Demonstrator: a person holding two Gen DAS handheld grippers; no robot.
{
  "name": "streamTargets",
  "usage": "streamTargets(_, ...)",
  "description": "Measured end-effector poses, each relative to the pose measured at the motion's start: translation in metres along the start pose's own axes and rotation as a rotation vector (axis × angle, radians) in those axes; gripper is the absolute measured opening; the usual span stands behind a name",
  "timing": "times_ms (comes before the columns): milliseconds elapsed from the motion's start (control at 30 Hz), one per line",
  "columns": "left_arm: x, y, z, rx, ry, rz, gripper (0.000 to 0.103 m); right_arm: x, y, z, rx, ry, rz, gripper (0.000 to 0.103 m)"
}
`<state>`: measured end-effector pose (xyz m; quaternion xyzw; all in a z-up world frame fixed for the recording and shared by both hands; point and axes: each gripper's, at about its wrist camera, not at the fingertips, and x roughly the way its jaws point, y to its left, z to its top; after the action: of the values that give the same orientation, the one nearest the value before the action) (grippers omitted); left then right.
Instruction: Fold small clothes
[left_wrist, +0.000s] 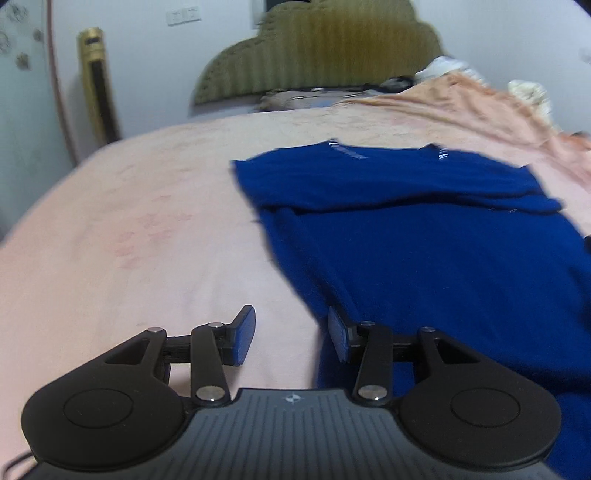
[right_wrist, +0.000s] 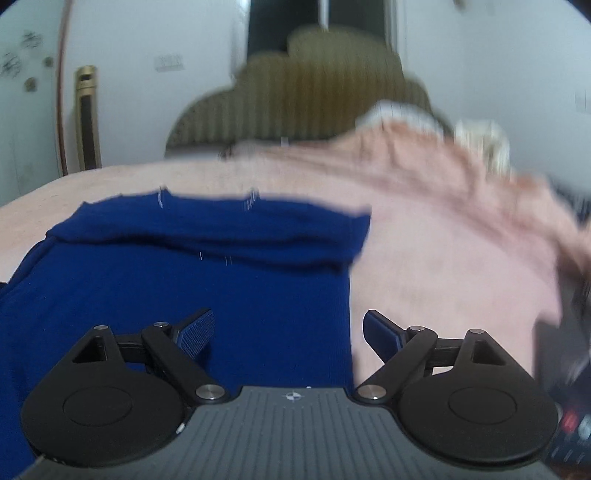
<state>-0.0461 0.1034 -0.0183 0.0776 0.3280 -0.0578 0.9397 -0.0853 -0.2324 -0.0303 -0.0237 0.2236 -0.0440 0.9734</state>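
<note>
2 grippers hang over a pink bed, each seen from its own wrist camera. At the far left of both views a gold tower fan stands against the white wall, and a ribbed olive headboard rises behind the mattress. The left gripper sits low over the sheet with its jaws parted and nothing between them; its left fingertip is over bare pink fabric, while its right one lies at the left edge of the blue garment, and contact cannot be judged. That garment is spread flat on the bed, its far portion doubled over into a band with a clear fold line running across. In the right wrist view the same blue cloth fills the left and centre, the folded band crossing it above the fingers. The right gripper is spread wide and grips nothing; its left finger is above the blue cloth and its right finger above pink sheet just past the garment's right edge. Further right, a rumpled peach blanket lies heaped, blurred.
</note>
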Motion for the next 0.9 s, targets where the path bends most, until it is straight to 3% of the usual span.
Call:
streamTargets(100, -0.022, 0.001, 0.002, 0.034, -0.072, 0.116, 0.042, -0.001, -0.003, 0.007, -0.010, 0.022, -0.074, 0.079)
streamTargets(167, -0.029, 0.003, 0.002, 0.056, -0.104, 0.135, 0.044, -0.010, -0.011, 0.011, -0.045, 0.017, -0.122, 0.081)
streamTargets(233, -0.020, 0.004, -0.002, 0.079, -0.047, 0.085, 0.044, -0.011, -0.019, 0.013, -0.059, 0.031, -0.133, 0.093)
streamTargets(300, -0.015, 0.004, -0.008, 0.069, -0.003, 0.085, 0.044, -0.007, -0.025, 0.009, -0.034, 0.072, -0.091, 0.088)
streamTargets(400, -0.028, 0.000, -0.003, 0.077, -0.042, 0.086, 0.044, -0.004, -0.017, 0.005, -0.042, 0.125, -0.042, 0.086)
streamTargets(467, -0.034, -0.007, 0.008, 0.087, -0.050, 0.038, 0.046, -0.010, -0.007, 0.008, -0.087, 0.109, -0.060, 0.088)
streamTargets(533, -0.033, -0.017, 0.021, 0.076, -0.046, -0.011, 0.055, -0.013, 0.000, 0.015, -0.092, 0.088, -0.001, 0.090)
streamTargets(567, -0.029, -0.023, 0.025, 0.062, -0.034, -0.032, 0.069, -0.014, 0.003, 0.017, -0.079, 0.083, 0.045, 0.091)
streamTargets(600, -0.021, -0.028, 0.026, 0.057, -0.007, -0.058, 0.075, -0.012, 0.006, 0.019, -0.067, 0.087, 0.086, 0.092)
streamTargets(633, -0.012, -0.032, 0.024, 0.059, 0.024, -0.084, 0.075, -0.006, 0.011, 0.019, -0.064, 0.114, 0.109, 0.093)
streamTargets(700, 0.002, -0.040, 0.017, 0.073, 0.103, -0.078, 0.074, 0.005, 0.018, 0.014, -0.100, 0.180, 0.081, 0.093)
streamTargets(767, -0.003, -0.041, 0.013, 0.082, 0.102, -0.065, 0.074, 0.011, 0.021, 0.005, -0.163, 0.238, -0.016, 0.090)
streamTargets(833, -0.012, -0.041, 0.017, 0.082, 0.072, -0.067, 0.075, -0.001, 0.014, 0.005, -0.162, 0.219, -0.056, 0.091)
streamTargets(900, -0.011, -0.040, 0.021, 0.075, 0.059, -0.054, 0.082, -0.016, 0.003, 0.012, -0.091, 0.176, -0.011, 0.095)
